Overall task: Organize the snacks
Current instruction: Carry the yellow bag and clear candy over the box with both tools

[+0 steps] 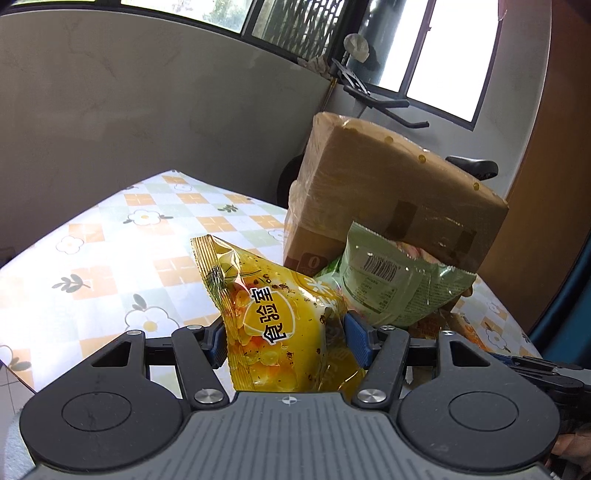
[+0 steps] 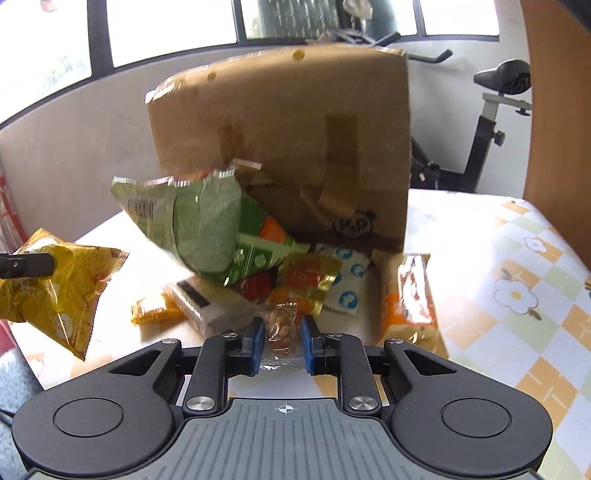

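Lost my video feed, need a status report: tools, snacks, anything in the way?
Left tool shut on yellow snack bag. Right tool shut on clear nut packet. Snack pile loose before tipped cardboard box; green bag leaning across it.

Tablecloth is covering the table, showing orange, green and white checks with white flowers; it is also showing at the right in the right wrist view. Grey wall is running behind the table, with windows sitting above it and letting in bright daylight. Exercise bike is standing behind the table at the right, its black saddle sitting up high and its handlebar poking out near the window. Brown wood panel is filling the far right edge. Something pale is hanging by the window; cannot tell what.
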`<state>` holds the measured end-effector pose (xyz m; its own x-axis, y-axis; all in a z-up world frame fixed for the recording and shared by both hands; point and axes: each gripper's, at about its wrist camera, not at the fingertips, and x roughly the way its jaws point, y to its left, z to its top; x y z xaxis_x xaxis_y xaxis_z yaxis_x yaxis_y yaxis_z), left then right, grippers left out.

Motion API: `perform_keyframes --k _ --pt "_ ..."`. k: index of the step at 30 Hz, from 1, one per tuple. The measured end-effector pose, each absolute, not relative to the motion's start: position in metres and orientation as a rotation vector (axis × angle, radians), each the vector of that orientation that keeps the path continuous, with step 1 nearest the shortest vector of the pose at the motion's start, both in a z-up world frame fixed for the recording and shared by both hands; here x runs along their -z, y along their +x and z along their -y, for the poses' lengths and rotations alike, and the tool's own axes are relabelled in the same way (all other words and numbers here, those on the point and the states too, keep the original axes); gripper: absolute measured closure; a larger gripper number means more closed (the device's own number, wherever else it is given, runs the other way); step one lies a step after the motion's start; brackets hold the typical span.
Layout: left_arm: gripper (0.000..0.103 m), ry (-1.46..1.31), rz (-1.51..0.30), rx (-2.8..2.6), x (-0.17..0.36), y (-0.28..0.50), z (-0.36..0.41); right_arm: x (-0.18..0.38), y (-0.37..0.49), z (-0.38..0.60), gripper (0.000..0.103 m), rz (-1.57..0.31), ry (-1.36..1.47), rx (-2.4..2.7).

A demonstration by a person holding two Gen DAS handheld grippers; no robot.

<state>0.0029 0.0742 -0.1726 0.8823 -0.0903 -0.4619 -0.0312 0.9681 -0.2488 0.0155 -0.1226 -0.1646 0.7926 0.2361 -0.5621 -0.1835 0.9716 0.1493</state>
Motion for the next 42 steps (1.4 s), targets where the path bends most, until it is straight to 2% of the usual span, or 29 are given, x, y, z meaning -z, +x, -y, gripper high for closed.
perform_keyframes --k 11,21,30,38,42 --pt "0.038 -0.184 -0.269 0.089 0.091 0.017 -0.068 0.071 0.024 0.152 0.083 -0.373 0.083 -0.206" --pt "0.038 -0.167 -0.143 0.219 0.021 0.097 -0.032 0.001 0.093 0.164 0.083 -0.238 0.021 -0.217" --pt "0.038 -0.080 -0.199 0.209 -0.001 0.200 0.000 -0.001 0.179 0.164 0.083 -0.282 0.092 -0.193" --pt "0.038 0.019 -0.356 0.167 0.016 0.273 0.021 0.025 0.217 0.154 0.083 -0.375 0.128 -0.157" --pt "0.033 0.104 -0.407 0.136 0.025 0.292 0.027 0.035 0.229 0.154 0.082 -0.422 0.126 -0.144"
